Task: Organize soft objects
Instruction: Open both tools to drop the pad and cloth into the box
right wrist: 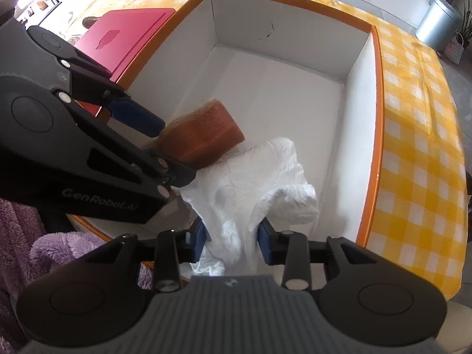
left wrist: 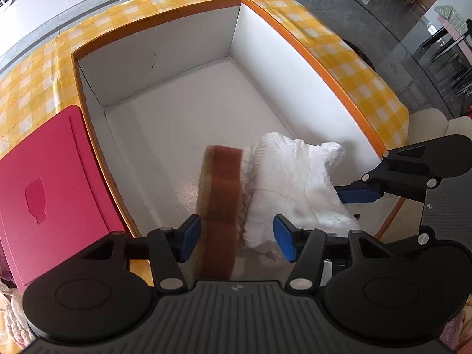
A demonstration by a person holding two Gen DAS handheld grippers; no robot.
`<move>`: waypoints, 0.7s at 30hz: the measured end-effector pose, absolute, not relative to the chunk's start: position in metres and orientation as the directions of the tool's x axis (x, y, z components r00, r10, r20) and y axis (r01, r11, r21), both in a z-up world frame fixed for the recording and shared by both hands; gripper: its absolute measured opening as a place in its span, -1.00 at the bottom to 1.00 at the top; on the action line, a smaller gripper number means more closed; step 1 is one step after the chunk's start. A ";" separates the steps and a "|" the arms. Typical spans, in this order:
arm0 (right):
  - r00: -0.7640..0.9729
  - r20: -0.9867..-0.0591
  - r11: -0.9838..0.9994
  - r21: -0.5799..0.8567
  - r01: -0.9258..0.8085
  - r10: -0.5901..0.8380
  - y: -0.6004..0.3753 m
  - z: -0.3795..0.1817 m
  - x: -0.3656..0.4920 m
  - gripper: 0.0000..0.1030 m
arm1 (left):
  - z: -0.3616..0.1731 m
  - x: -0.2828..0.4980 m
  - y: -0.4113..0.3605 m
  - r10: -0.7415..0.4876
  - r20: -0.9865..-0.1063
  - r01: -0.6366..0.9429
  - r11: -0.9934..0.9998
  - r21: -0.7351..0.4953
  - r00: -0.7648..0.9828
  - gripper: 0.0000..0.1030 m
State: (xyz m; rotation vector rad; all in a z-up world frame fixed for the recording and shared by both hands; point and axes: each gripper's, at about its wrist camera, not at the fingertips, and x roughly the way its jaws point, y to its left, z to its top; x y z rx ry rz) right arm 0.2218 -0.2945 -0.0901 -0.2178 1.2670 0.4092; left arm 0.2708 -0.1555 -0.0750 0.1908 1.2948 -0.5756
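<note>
A brown sponge point(left wrist: 219, 203) stands on edge between my left gripper's point(left wrist: 237, 237) blue pads, which stand wide apart; only the left pad touches it. The sponge is over the near end of a white box with an orange rim point(left wrist: 330, 67). A crumpled white cloth point(left wrist: 295, 183) lies beside the sponge. My right gripper point(right wrist: 233, 240) is closed on the white cloth point(right wrist: 259, 183) just above the box floor. The sponge point(right wrist: 203, 138) and the left gripper point(right wrist: 88, 135) also show in the right wrist view, at the left. The right gripper's fingers point(left wrist: 360, 191) show at the right of the left wrist view.
The box point(right wrist: 379, 88) sits on a yellow checked tablecloth point(right wrist: 419, 135). A pink lid or board point(left wrist: 50, 188) lies left of the box. A purple fluffy fabric point(right wrist: 56, 247) lies at the near left. A metal bin point(right wrist: 436, 26) stands on the floor beyond the table.
</note>
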 end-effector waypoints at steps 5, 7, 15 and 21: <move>0.281 -0.947 0.916 0.032 -0.401 0.156 -0.291 -0.076 0.218 0.04 | -0.060 0.263 -0.146 -0.338 -0.925 0.483 0.848 -0.220 0.172 0.37; 0.304 -0.941 0.922 0.024 -0.386 0.152 -0.293 -0.069 0.213 0.16 | -0.049 0.257 -0.140 -0.353 -0.915 0.482 0.847 -0.224 0.194 0.37; 0.434 -0.885 0.950 0.026 -0.310 0.166 -0.291 -0.033 0.185 0.25 | 0.001 0.219 -0.108 -0.408 -0.852 0.491 0.844 -0.214 0.329 0.35; 0.538 -0.824 0.974 0.064 -0.217 0.175 -0.279 -0.011 0.152 0.37 | 0.030 0.179 -0.072 -0.399 -0.793 0.464 0.870 -0.169 0.460 0.35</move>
